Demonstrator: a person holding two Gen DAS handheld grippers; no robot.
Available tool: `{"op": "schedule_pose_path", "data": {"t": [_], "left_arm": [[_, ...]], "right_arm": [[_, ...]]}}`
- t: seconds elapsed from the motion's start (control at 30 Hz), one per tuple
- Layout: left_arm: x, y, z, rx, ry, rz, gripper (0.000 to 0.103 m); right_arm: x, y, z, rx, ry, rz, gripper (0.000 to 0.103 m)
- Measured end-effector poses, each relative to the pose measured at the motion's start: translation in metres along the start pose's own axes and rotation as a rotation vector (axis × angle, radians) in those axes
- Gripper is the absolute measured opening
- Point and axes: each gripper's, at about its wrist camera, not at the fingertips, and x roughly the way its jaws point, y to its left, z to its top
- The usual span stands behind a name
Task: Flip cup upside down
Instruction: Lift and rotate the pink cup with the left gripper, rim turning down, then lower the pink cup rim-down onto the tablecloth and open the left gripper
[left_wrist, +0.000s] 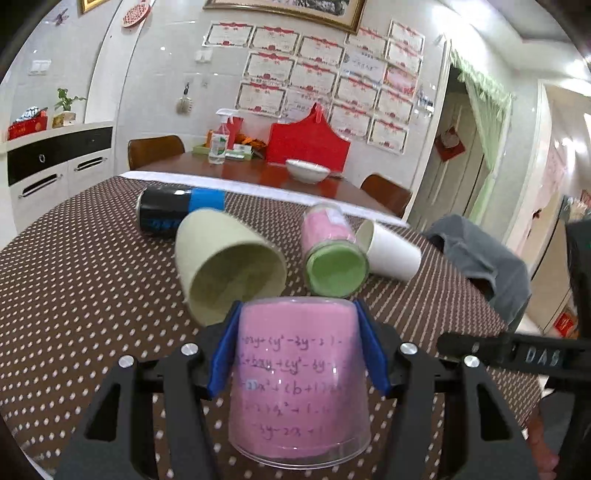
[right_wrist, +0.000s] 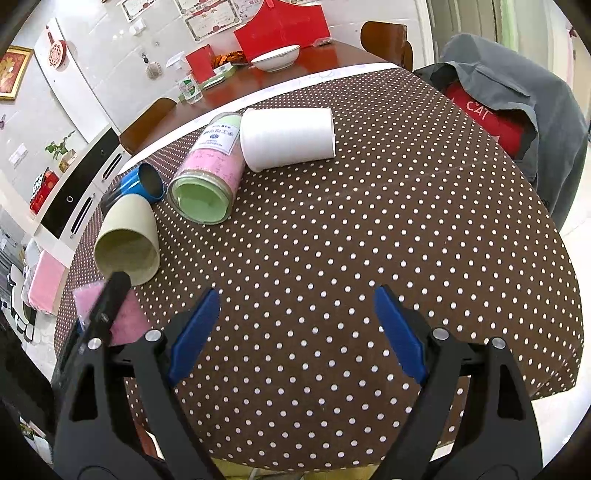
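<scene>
My left gripper (left_wrist: 297, 314) is shut on a clear plastic cup lined with pink paper (left_wrist: 297, 384). The cup stands upside down between the blue pads, its rim at the bottom of the view just over the dotted tablecloth (left_wrist: 92, 295). In the right wrist view only a pink part of this cup (right_wrist: 127, 321) shows behind the left gripper's black arm at the left. My right gripper (right_wrist: 295, 325) is open and empty above the cloth (right_wrist: 369, 229).
Several cups lie on their sides: a beige cup (left_wrist: 225, 266) (right_wrist: 127, 243), a pink jar with a green lid (left_wrist: 334, 254) (right_wrist: 205, 184), a white paper cup (left_wrist: 391, 254) (right_wrist: 288, 138), a black-blue can (left_wrist: 177, 214) (right_wrist: 142, 182). A chair draped with a grey jacket (right_wrist: 517, 103) stands at the right.
</scene>
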Motion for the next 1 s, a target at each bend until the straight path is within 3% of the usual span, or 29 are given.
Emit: {"op": "schedule_pose_path", "data": {"t": [0.23, 0.43, 0.53, 0.67, 1.0], "left_arm": [[-0.022, -0.005, -0.020, 0.029, -0.057, 0.016, 0.059], [-0.033, -0.004, -0.029, 0.032, -0.041, 0.041, 0.059], [-0.036, -0.012, -0.032, 0.084, -0.027, 0.069, 0.060], [-0.030, -0.018, -0.033, 0.103, 0.015, 0.074, 0.062], [-0.001, -0.013, -0.017, 0.078, 0.033, 0.107, 0.062]], "right_arm": [[-0.008, 0.006, -0.016, -0.014, -0.004, -0.001, 0.084], [-0.018, 0.014, -0.036, -0.034, -0.002, 0.002, 0.084], [-0.022, 0.016, -0.041, -0.040, -0.005, -0.001, 0.084], [-0.027, 0.018, -0.045, -0.046, -0.012, -0.006, 0.084], [-0.032, 0.008, -0.040, -0.024, -0.028, -0.015, 0.084]]}}
